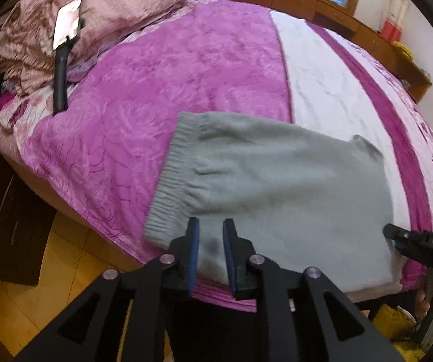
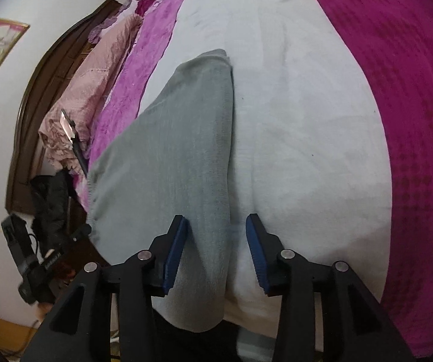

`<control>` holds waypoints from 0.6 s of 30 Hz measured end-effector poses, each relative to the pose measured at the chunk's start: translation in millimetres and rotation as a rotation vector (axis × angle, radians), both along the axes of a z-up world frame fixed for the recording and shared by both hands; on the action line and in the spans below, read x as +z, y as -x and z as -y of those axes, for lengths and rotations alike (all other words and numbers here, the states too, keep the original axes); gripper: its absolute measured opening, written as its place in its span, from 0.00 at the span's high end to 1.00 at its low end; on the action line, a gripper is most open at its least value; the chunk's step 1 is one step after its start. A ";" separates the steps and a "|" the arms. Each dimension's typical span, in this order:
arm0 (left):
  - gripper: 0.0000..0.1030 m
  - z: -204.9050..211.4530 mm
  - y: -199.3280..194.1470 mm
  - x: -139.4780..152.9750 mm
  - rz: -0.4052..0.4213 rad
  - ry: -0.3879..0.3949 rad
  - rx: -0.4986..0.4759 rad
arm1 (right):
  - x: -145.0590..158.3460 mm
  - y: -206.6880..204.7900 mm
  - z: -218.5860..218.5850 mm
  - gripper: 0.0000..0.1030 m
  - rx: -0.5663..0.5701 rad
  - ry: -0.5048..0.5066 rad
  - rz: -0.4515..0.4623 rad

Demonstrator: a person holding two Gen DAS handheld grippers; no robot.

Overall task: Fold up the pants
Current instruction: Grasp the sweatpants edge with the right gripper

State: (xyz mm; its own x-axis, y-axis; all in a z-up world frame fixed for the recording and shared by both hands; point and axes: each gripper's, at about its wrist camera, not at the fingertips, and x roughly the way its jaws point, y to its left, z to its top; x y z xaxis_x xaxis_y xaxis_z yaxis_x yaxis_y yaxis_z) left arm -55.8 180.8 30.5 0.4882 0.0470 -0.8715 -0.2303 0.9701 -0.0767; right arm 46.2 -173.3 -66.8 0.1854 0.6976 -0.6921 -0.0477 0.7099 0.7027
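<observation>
The grey pants (image 1: 277, 193) lie folded flat on the bed near its front edge, ribbed waistband (image 1: 168, 181) to the left. My left gripper (image 1: 210, 235) is open and hovers just over the pants' near edge by the waistband, holding nothing. The right gripper shows at the far right of the left wrist view (image 1: 397, 238), at the pants' right end. In the right wrist view the pants (image 2: 180, 163) stretch away from me; my right gripper (image 2: 216, 241) is open, its jaws astride the pants' right folded edge, not closed on it.
The bed has a magenta blanket (image 1: 171, 84) and a white strip (image 1: 331, 90). A pink quilt (image 1: 101, 18) is piled at the left with a black-handled tool (image 1: 61, 69) on it. Wooden floor (image 1: 35, 295) lies below the bed's edge.
</observation>
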 end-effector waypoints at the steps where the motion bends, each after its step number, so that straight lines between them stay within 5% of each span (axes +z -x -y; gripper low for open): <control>1: 0.81 4.2 0.2 1.9 0.005 0.005 -0.011 | 2.0 -0.8 0.6 0.67 -0.004 -0.002 -0.016; 7: 0.77 36.3 -7.0 -3.1 0.005 0.025 -0.102 | 24.8 2.9 -12.7 0.67 0.003 0.076 0.106; 18: 0.77 46.7 -22.0 -41.0 -0.075 0.038 -0.105 | 8.6 4.4 -20.6 0.63 0.033 0.088 0.110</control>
State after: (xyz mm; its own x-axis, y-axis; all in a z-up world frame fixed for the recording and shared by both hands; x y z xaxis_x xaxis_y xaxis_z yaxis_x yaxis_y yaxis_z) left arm -33.8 134.0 -10.5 0.4219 -0.0347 -0.9060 -0.1342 0.9859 -0.1003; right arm 41.8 -152.7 -58.2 0.2416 0.6419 -0.7277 -0.1450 0.7654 0.6270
